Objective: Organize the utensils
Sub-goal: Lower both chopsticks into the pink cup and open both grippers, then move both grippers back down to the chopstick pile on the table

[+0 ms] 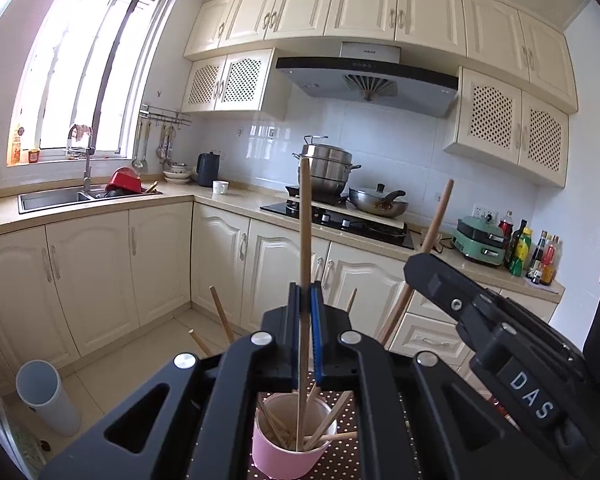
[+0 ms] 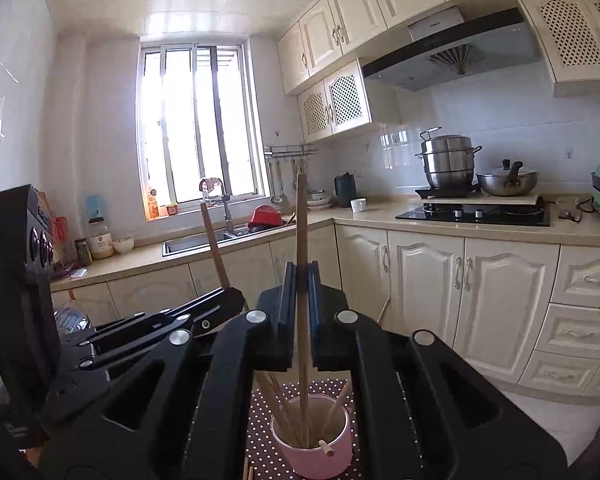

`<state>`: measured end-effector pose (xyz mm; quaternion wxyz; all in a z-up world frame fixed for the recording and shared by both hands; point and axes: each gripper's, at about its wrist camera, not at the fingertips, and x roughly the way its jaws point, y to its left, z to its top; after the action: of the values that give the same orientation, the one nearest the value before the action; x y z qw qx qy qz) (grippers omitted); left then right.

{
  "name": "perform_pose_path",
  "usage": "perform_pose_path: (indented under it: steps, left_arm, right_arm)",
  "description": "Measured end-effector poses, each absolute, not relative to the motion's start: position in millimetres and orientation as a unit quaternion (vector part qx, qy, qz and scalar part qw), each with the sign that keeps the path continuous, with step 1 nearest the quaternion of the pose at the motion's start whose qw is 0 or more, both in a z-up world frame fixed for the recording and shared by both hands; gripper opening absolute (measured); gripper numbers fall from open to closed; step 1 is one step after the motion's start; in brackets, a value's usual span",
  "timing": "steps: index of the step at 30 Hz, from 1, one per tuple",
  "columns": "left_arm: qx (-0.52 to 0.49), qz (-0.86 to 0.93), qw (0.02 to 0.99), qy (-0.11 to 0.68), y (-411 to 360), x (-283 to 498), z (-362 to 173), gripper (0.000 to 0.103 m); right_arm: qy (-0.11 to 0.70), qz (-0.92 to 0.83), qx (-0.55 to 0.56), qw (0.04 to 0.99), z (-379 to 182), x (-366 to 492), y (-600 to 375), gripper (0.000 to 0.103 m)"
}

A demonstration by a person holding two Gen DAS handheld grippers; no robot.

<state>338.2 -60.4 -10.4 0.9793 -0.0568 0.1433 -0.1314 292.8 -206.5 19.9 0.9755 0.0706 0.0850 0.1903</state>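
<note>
My left gripper (image 1: 305, 300) is shut on a long wooden chopstick (image 1: 305, 240) held upright, its lower end inside a pink cup (image 1: 288, 452) that holds several more chopsticks. My right gripper (image 2: 301, 280) is shut on another wooden chopstick (image 2: 301, 232), also upright, its lower end in the same pink cup (image 2: 316, 460). The cup stands on a brown polka-dot cloth (image 2: 260, 432). The right gripper's body (image 1: 500, 320) shows at the right in the left wrist view; the left gripper's body (image 2: 148, 328) shows at the left in the right wrist view.
A kitchen lies ahead: sink (image 1: 60, 198) under the window, stove with a steel pot (image 1: 328, 168) and wok (image 1: 378, 202), cream cabinets below. A grey bin (image 1: 46, 396) stands on the floor. Bottles (image 1: 540, 256) stand at the counter's right end.
</note>
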Motion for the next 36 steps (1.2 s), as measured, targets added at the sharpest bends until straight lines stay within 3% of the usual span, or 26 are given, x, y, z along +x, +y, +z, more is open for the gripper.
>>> perform_pose_path:
  steps: [15, 17, 18, 24, 36]
  left_arm:
    - [-0.042, -0.135, 0.971, 0.195, -54.9, 338.9, -39.0, 0.007]
    - [-0.041, -0.135, 0.970, 0.200, -53.1, 337.5, -40.5, 0.017]
    - [-0.041, -0.134, 0.970, 0.201, -52.1, 336.6, -40.7, 0.029]
    - [-0.044, -0.125, 0.969, 0.211, -43.7, 331.5, -44.0, 0.030]
    - [-0.051, -0.096, 0.968, 0.226, -20.7, 316.6, -47.7, 0.044]
  right_arm:
    - [0.122, 0.189, 0.059, 0.973, 4.5, 287.9, -200.3, 0.006]
    - [0.128, 0.189, 0.056, 0.972, 1.9, 287.3, -198.9, 0.006]
    - [0.130, 0.189, 0.055, 0.972, 1.0, 287.2, -198.4, 0.006]
    - [0.143, 0.186, 0.054, 0.971, -4.2, 285.2, -198.0, 0.006]
    - [0.173, 0.184, 0.047, 0.966, -13.3, 284.0, -194.7, 0.006]
